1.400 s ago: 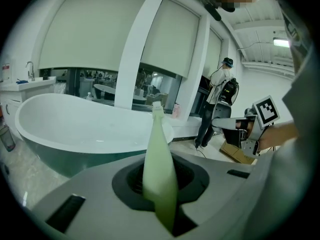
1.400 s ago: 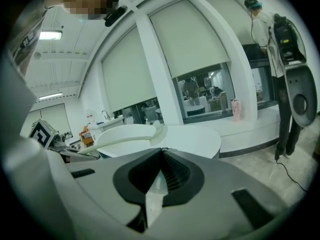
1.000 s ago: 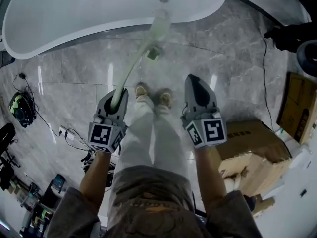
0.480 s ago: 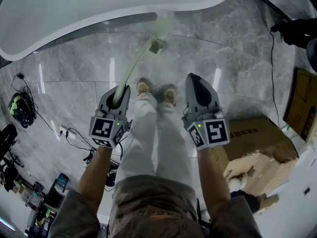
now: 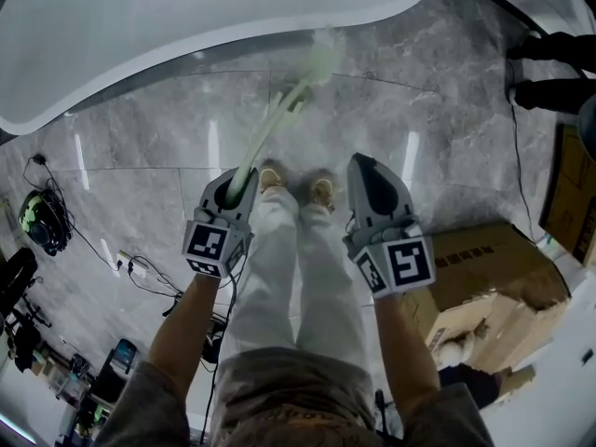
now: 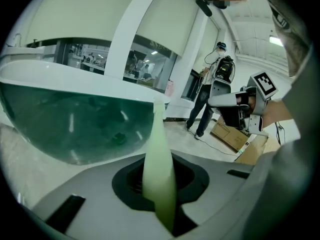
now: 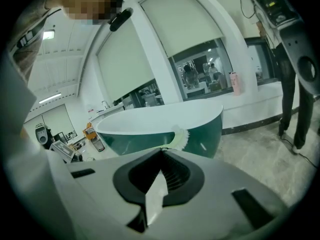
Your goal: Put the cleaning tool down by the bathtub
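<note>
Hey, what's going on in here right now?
A person stands on the tiled floor by a white bathtub, tongs in each hand. The left tongs grip the handle of a long pale green brush, its bristled head out near the tub's side, not yet set down. The right tongs are shut and empty.

The left tongs [image 5: 244, 175] are pointing forward and down, their jaws clamping a pale green brush handle [image 5: 267, 136]. The right tongs [image 5: 364, 163] are pointing the same way alongside, well apart from the left, with jaws pressing together on nothing. The bare left forearm [image 5: 189, 322] and right forearm [image 5: 402, 331] are reaching ahead, flanking the legs [image 5: 293, 268].
</note>
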Available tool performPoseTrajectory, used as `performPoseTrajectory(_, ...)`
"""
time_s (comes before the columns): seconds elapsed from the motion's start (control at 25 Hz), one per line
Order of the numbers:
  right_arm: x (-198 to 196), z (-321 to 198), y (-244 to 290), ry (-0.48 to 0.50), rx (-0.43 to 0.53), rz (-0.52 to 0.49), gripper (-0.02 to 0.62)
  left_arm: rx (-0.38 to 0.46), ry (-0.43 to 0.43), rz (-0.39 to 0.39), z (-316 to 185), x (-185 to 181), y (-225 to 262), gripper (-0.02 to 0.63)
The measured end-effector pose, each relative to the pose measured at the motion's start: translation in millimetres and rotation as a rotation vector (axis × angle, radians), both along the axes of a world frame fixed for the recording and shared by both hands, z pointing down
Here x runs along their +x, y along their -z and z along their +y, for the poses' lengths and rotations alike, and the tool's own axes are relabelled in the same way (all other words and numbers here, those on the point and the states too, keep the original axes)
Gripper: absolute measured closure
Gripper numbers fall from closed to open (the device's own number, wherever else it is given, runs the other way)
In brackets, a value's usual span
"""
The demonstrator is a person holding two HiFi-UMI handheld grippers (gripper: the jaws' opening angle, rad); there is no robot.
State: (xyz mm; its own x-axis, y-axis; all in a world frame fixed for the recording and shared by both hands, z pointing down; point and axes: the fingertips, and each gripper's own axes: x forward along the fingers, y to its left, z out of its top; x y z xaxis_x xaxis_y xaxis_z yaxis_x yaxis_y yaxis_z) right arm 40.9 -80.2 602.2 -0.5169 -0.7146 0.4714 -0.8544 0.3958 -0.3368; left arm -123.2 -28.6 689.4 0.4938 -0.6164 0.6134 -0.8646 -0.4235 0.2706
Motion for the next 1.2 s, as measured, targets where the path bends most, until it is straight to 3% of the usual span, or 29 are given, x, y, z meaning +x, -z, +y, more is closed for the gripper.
performPoseTrajectory(0.36,-4.9,4.6,-11.3,0.003,-0.028,-0.014,0.595,-0.125,0.020,-0.076,22.7,-16.2,-42.7,0.568)
performPoseTrajectory(0.76,-14.1,5.9,-26.9,0.013,-0.052,-0.011,0.595,-0.218,0.028,-0.146,2.4,-23.0,-98.9,0.568)
performPoseTrajectory(0.92,-14.8,3.6,-28.6,0.003,-0.058,-0.012,0.595,-0.330,0.023,-0.225,0.2,-24.3,-126.4,0.568)
performPoseTrajectory(1.2,-13.6,1.1,-32.5,-0.010,-0.072,-0.016,0.595,-0.473,-0.062,-0.362,-15.3,-21.6,-164.5,0.569)
